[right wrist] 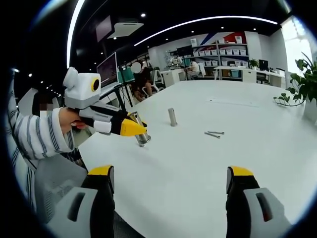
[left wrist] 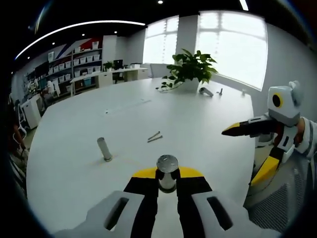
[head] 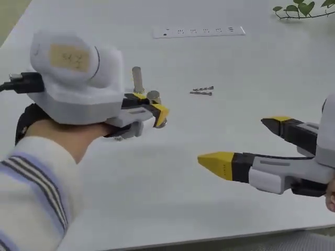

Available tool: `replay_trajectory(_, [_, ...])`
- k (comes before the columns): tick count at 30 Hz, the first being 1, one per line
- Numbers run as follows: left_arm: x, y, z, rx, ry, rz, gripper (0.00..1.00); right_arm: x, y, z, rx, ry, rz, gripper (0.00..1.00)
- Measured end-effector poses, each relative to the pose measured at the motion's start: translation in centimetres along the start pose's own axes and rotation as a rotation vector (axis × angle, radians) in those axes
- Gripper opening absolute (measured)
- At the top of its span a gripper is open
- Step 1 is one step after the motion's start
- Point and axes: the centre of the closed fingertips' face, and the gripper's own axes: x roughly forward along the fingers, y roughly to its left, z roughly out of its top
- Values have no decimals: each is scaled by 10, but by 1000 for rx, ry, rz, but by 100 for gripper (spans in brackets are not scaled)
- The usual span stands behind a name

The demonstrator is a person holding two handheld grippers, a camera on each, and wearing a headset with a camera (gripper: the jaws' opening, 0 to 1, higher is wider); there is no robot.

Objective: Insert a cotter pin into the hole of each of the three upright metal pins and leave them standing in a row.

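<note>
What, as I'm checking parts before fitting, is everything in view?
table: one, white, under everything
metal pins: two seen, silver; one standing free, one between the jaws of the left gripper
cotter pins: about two, grey, lying together right of the free pin
power strip: one, white, far side of the table
plant: one, green, far right corner
left gripper: grey, yellow tips, shut on a metal pin
right gripper: same colours, open, holding nothing
sleeve: striped, left arm
</note>
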Motion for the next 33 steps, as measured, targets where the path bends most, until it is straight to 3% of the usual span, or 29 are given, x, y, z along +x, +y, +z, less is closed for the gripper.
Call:
replay_trajectory(15, [16, -16, -40, 49, 95, 28, 9, -2, 1, -7, 5, 15, 5, 93])
replay_trajectory(21, [21, -18, -48, 32, 107, 43, 9, -3, 2, -11, 6, 25, 11, 92])
replay_trajectory(26, [24, -14, -61, -8, 132, 87, 9, -3, 2, -13, 8, 31, 15, 92])
replay_trajectory(33, [25, -13, -65, -17, 136, 110, 9, -4, 1, -14, 10, 35, 15, 92])
